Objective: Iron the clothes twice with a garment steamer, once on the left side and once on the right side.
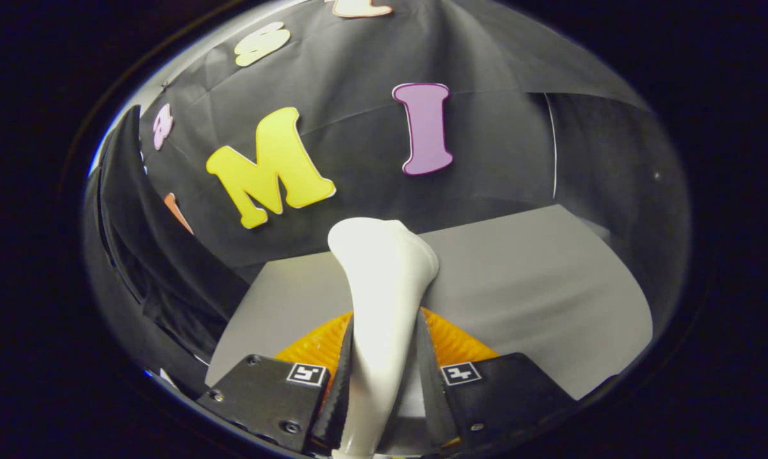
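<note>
A white garment steamer (384, 287) stands up between my two black fingers, its wide head at the top and its slim handle running down between the pads. My gripper (384, 376) is shut on the handle, with both ribbed pads (340, 382) pressing its sides. A dark garment (154, 255) hangs to the left of the fingers, beside the black cloth wall.
A grey tabletop (536, 287) spreads beyond and to the right of the fingers. An orange ribbed round object (313, 347) lies on it right behind the fingers, partly hidden by the steamer. The black cloth wall closes the back.
</note>
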{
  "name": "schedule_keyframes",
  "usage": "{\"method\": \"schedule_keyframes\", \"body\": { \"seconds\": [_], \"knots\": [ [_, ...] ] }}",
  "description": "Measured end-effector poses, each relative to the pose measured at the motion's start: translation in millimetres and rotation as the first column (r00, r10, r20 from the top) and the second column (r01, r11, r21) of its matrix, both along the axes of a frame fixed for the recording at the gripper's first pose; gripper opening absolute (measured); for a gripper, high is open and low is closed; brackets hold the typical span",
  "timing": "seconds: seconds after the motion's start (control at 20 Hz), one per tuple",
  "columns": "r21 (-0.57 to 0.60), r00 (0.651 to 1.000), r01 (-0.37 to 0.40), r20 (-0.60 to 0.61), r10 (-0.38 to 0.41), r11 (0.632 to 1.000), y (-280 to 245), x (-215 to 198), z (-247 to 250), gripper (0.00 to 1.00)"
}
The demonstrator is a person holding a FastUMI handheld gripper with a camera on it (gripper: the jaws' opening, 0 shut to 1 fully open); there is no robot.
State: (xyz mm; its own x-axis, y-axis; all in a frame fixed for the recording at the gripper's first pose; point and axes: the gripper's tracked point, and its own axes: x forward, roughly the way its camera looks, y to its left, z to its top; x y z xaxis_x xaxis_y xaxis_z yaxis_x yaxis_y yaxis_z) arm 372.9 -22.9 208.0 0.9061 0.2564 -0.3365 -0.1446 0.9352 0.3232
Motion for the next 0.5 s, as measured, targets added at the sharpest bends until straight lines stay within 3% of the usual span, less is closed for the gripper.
{"method": "schedule_keyframes", "body": {
  "seconds": [0.5],
  "knots": [
    [0.022,0.987,0.013,0.160,-0.016,1.000,29.0,-78.1,60.5,0.49]
  ]
}}
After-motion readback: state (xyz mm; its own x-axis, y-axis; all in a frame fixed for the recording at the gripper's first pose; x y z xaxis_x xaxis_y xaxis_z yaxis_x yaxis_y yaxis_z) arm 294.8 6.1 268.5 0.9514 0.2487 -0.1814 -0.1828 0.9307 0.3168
